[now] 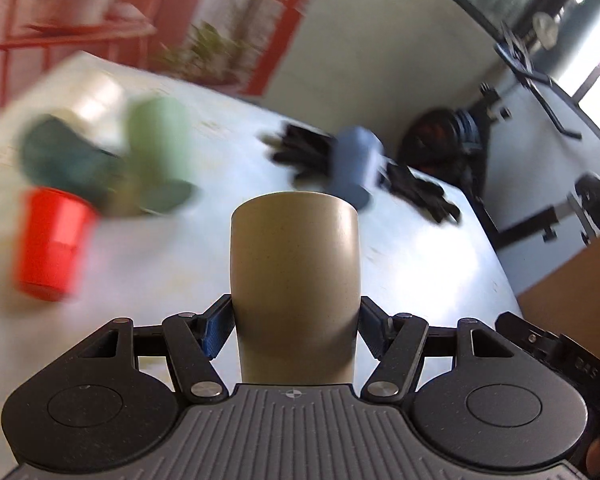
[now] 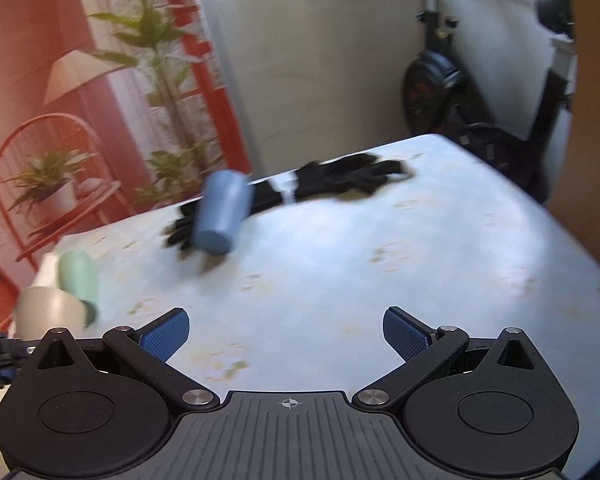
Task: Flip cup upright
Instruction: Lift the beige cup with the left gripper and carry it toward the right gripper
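My left gripper (image 1: 296, 320) is shut on a beige cup (image 1: 294, 264), with its closed base pointing away from the camera, held above the table. The blue pads press both sides of the cup. My right gripper (image 2: 286, 334) is open and empty over the near part of the table (image 2: 380, 240). The beige cup also shows at the left edge of the right wrist view (image 2: 48, 308).
On the table lie a red cup (image 1: 52, 240), a light green cup (image 1: 160, 140), a dark green cup (image 1: 64, 156), a blue cup (image 2: 222, 212) and black gloves (image 2: 340, 180). Plants and a red rack stand behind. An exercise bike (image 2: 480, 92) stands at the right.
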The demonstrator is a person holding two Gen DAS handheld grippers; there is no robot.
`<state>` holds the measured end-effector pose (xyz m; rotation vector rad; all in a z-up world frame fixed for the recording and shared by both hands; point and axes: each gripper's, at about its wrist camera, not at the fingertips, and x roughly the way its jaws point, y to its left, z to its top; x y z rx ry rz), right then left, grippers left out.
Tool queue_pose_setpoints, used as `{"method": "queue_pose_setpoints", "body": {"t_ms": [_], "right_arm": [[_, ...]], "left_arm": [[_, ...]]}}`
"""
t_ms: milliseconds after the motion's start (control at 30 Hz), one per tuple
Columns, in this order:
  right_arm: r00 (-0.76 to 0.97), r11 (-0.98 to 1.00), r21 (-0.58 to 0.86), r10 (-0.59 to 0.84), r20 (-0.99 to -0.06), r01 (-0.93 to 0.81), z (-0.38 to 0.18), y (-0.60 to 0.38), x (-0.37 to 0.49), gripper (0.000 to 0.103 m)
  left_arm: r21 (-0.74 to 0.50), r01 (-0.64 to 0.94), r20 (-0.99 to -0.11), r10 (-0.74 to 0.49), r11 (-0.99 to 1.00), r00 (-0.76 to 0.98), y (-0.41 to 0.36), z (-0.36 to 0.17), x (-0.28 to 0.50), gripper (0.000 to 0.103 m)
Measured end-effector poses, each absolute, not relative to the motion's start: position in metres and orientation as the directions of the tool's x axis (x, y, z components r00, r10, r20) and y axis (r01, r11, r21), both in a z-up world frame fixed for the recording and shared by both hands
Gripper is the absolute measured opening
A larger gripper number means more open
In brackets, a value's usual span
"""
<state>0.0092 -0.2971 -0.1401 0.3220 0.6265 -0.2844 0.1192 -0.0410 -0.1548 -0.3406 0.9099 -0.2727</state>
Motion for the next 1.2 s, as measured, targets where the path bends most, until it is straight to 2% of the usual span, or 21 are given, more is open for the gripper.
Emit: {"method": "queue_pose_setpoints", "body": {"t_ms": [167, 600, 833, 967, 1200], "right_arm": [[0.752, 0.884, 0.201, -0.218, -0.621, 0.423, -0.147, -0.331, -0.008, 0.103], [0.725, 0.867, 0.187, -0.249, -0.642, 0.463, -0.162, -0.365, -0.022, 0.103], [0.722, 0.873, 0.190, -0.229, -0.652, 0.449, -0.161, -0.359, -0.018, 0.103], [0.727, 0.883, 0.186, -0.217, -0.652, 0.431, -0.159, -0.354, -0.017, 0.102], [0.737, 0.894, 0.210, -0.173, -0.653, 0.396, -0.157, -0.346, -0.017, 0.103]], "left_arm": [[-0.428, 0.110, -0.751, -0.421, 0.897, 0.509, -0.099, -0.183, 0.144, 0.068], [-0.375, 0.177, -0.783, -0.413, 0.910, 0.465, -0.184, -0.217, 0.159, 0.068], [-0.357, 0.202, -0.794, -0.410, 0.912, 0.449, -0.184, -0.218, 0.155, 0.069], [-0.357, 0.192, -0.805, -0.405, 0.914, 0.433, -0.175, -0.213, 0.154, 0.073], [-0.358, 0.221, -0.772, -0.421, 0.907, 0.476, -0.153, -0.188, 0.136, 0.074]]}}
